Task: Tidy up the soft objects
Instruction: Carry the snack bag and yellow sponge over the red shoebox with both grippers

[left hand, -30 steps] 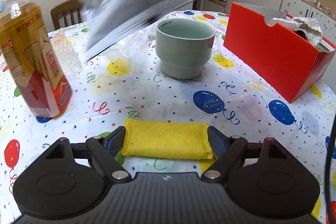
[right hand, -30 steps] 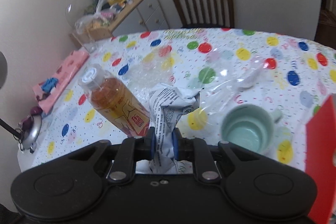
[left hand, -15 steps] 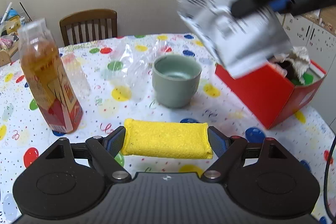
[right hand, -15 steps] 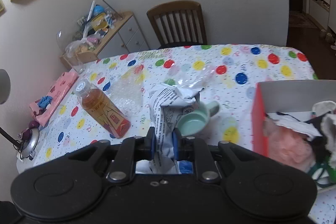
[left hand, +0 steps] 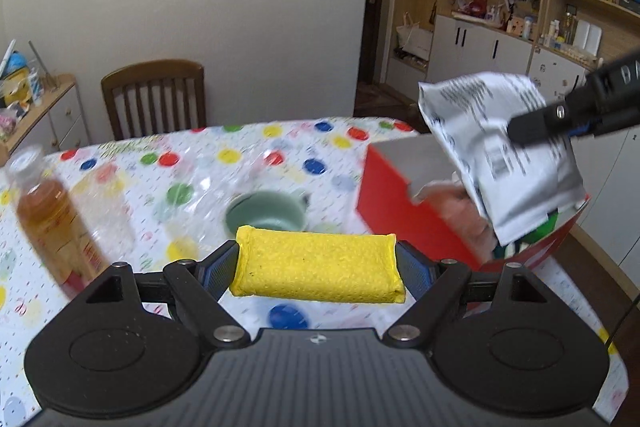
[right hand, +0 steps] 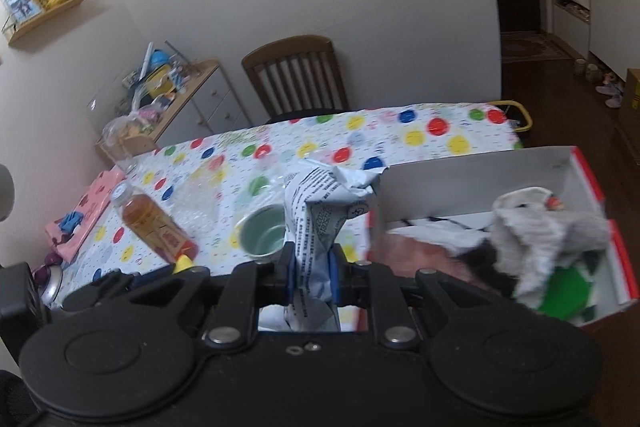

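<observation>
While both grips hold — left gripper (left hand: 318, 269) sponge (left hand: 316, 269), right gripper (right hand: 313, 273) packet (right hand: 320, 223) — cup (right hand: 262, 235), bottle (right hand: 154, 223) flank box (right hand: 480, 183).

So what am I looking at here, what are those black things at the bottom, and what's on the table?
Those are two hand-held grippers, each with a camera looking along its fingers; there is no robot arm. One picture is from the left gripper, which is shut on a yellow sponge. The other is from the right gripper, shut on a crumpled grey printed pouch, held up near a red box that already holds soft items. On the balloon-print tablecloth stand a green cup and a tea bottle, with clear plastic wrap beside them.
</observation>
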`<state>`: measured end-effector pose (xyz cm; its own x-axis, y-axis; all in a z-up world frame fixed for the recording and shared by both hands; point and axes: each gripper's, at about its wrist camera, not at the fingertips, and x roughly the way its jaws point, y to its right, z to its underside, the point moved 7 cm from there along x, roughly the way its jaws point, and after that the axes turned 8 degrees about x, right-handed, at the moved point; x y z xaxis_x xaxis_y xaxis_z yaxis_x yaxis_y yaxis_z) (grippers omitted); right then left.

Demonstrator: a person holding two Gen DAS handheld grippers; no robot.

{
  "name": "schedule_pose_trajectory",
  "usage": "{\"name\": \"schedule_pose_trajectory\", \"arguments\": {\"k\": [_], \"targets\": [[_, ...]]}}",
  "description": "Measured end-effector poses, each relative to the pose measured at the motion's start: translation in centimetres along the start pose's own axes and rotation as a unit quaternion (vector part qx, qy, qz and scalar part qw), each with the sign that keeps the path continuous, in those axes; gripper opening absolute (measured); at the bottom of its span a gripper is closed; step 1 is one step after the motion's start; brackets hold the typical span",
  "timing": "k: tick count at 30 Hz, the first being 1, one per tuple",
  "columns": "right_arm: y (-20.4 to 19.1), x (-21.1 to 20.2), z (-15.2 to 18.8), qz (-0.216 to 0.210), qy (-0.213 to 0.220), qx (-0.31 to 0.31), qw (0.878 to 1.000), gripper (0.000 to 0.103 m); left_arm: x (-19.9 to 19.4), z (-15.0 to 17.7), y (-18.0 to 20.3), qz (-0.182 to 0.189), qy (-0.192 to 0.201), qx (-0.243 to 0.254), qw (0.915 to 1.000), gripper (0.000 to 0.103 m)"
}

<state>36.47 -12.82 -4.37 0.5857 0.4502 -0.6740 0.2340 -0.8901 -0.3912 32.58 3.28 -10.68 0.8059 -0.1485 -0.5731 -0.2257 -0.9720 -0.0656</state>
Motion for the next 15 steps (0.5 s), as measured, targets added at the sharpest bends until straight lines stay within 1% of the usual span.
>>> {"name": "schedule_pose_trajectory", "arguments": {"k": [7, 15], "targets": [[5.6, -2.5, -0.4, 0.009, 0.013, 0.023, 1.000, 0.016, 1.7, -3.2, 4.4, 0.017, 0.007, 0.008, 0.9998, 0.084], [12.3, -4.3, -1.2, 0.040, 0.024, 0.044, 0.998, 0.016, 4.5, -6.3, 9.5, 0.040, 0.009, 0.031, 0.9987, 0.084]]}}
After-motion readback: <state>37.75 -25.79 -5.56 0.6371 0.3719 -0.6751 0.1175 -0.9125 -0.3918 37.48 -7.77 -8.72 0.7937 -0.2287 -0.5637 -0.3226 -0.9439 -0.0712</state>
